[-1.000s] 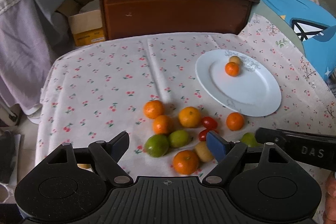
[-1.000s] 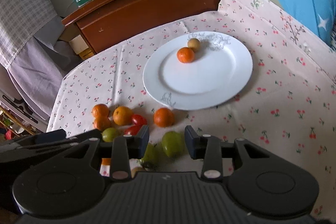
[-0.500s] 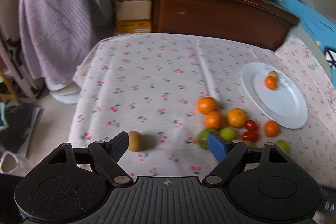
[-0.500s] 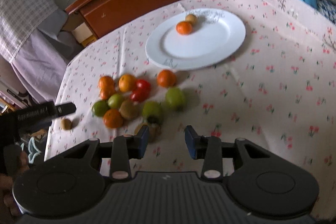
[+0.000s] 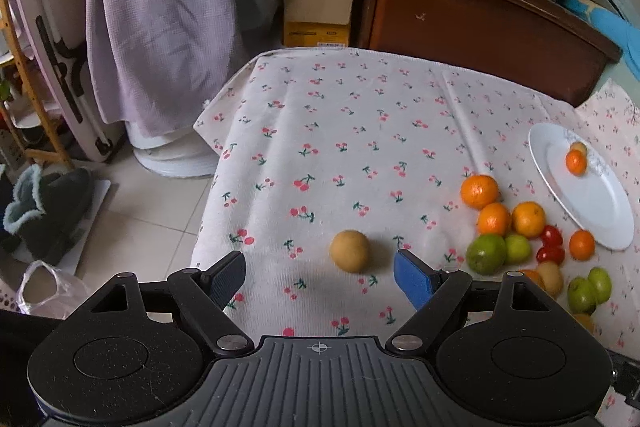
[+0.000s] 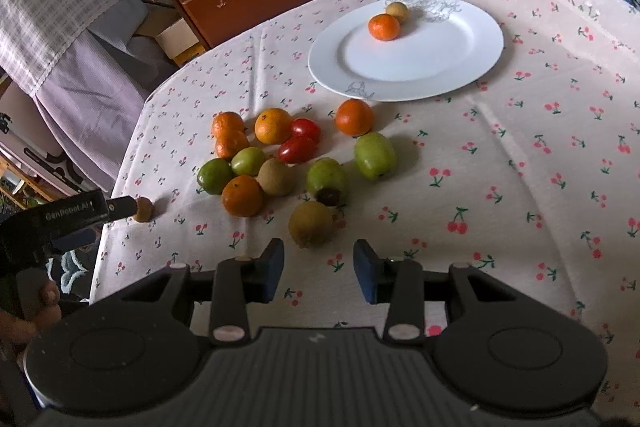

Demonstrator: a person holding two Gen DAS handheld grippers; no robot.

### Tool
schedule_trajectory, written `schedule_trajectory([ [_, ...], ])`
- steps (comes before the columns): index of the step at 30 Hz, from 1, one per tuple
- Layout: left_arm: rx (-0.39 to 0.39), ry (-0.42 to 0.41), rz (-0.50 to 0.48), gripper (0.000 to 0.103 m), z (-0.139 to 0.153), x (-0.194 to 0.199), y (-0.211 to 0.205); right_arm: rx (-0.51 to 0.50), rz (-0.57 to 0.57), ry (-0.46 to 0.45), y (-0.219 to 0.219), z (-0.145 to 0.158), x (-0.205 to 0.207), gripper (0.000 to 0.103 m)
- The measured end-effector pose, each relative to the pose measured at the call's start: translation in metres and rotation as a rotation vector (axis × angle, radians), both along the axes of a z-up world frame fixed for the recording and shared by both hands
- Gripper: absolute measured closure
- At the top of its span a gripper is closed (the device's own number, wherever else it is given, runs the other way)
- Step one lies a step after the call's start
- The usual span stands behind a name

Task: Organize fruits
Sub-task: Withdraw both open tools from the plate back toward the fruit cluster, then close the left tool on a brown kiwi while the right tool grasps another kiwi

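A small tan fruit [image 5: 349,251] lies alone near the table's left edge. My left gripper [image 5: 320,277] stands open just short of it, with nothing between its pads. In the right wrist view one left finger [image 6: 120,207] reaches beside that fruit [image 6: 144,209]. My right gripper [image 6: 319,273] is open, narrower, and empty, right behind a brown kiwi [image 6: 311,224]. Beyond lies a pile of oranges [image 6: 273,125], green fruits [image 6: 375,155] and red tomatoes [image 6: 298,149]. The white plate [image 6: 400,91] holds a small orange [image 6: 384,27] and a tan fruit [image 6: 397,11].
The cherry-print cloth drops off at the table's left edge [image 5: 208,211], with floor, slippers [image 5: 48,211] and a plastic bag [image 5: 44,291] below. A brown wooden cabinet [image 5: 480,27] with cartons stands behind the table, a cardboard box [image 5: 318,7] beside it. A hand [image 6: 40,307] holds the left gripper.
My left gripper swung left, away from the fruit pile, to the lone tan fruit by the table edge. My right gripper drew back, so the whole pile and the kiwi now lie ahead.
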State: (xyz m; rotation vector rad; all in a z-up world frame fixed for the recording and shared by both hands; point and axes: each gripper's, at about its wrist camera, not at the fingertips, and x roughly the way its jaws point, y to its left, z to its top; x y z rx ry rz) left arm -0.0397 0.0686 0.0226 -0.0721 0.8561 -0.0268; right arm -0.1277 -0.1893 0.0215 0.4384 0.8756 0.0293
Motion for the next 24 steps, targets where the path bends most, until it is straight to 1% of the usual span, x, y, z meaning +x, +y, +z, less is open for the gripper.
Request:
schedule_trajectory([
  [3,0.005,-0.010,-0.021,0.021,-0.003,-0.001,-0.002,-0.003,0.011,0.005,0.004,-0.002,0.002,0.063],
  [10,0.016,-0.014,-0.011,0.024,-0.009,0.004,-0.006,-0.040,0.027,-0.011,0.012,-0.003,0.003,0.061],
  [13,0.038,-0.009,-0.007,0.030,-0.013,0.007,-0.008,-0.040,0.025,-0.015,0.012,-0.003,0.004,0.060],
  [16,0.033,-0.003,-0.019,0.036,-0.015,0.009,-0.011,-0.045,0.024,-0.019,0.013,-0.003,0.004,0.060],
  [18,0.030,0.003,-0.024,0.042,-0.017,0.010,-0.012,-0.050,0.025,-0.021,0.013,-0.003,0.004,0.060],
  [21,0.042,0.001,-0.028,0.048,-0.019,0.011,-0.014,-0.055,0.026,-0.025,0.014,-0.004,0.004,0.060],
  [24,0.053,-0.004,-0.032,0.050,-0.019,0.012,-0.016,-0.061,0.018,-0.030,0.014,-0.004,0.005,0.061],
])
